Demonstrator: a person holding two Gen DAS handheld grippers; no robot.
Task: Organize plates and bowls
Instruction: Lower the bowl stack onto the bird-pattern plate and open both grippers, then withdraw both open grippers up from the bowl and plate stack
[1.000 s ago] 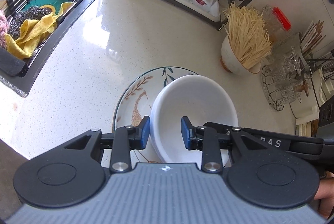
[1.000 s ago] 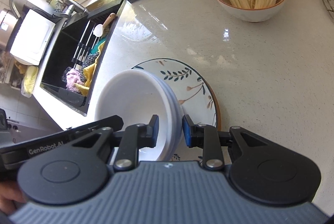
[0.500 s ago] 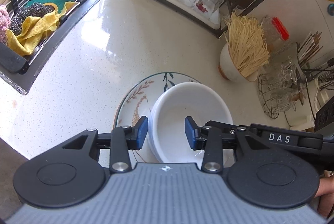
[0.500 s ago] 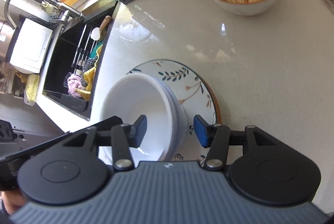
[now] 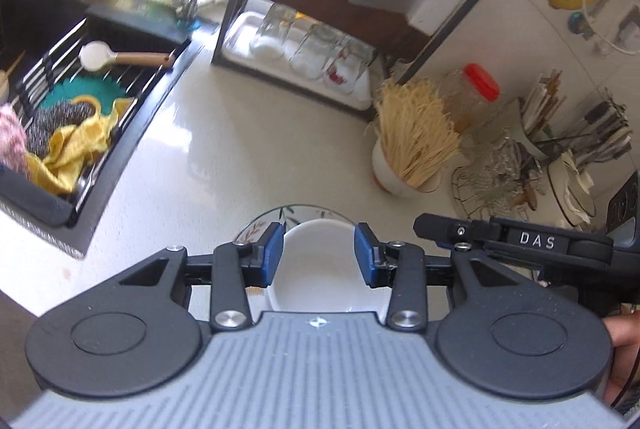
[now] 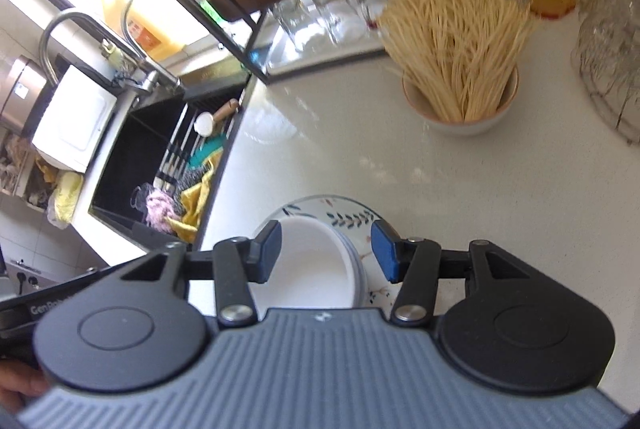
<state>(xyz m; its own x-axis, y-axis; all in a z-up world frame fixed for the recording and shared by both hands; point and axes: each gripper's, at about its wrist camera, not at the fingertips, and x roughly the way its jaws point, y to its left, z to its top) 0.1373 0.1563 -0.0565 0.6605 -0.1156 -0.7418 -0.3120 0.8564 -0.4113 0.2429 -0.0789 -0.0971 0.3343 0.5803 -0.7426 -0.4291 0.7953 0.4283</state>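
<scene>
Two white bowls (image 5: 320, 271), one nested in the other, sit on a leaf-patterned plate (image 5: 253, 231) on the pale counter. My left gripper (image 5: 319, 255) hangs above them, open, its blue pads (image 5: 273, 254) clear of the rim. In the right wrist view the same nested bowls (image 6: 312, 269) rest on the plate (image 6: 352, 215). My right gripper (image 6: 328, 251) is open over them and holds nothing. Its black body (image 5: 536, 241) shows at the right of the left wrist view. My own grippers hide the near part of the bowls and plate.
A black sink (image 5: 60, 101) with rack, yellow cloth and brush lies left. A shelf rack with upturned glasses (image 5: 304, 49) stands behind. A bowl of thin sticks (image 5: 412, 149), a red-lidded jar (image 5: 476, 89), a wire basket (image 5: 492, 173) and a utensil holder (image 5: 580, 145) crowd the right.
Both grippers spread their jaws off the bowl's rim and rose away from it. The bowls stayed on the plate and now look smaller.
</scene>
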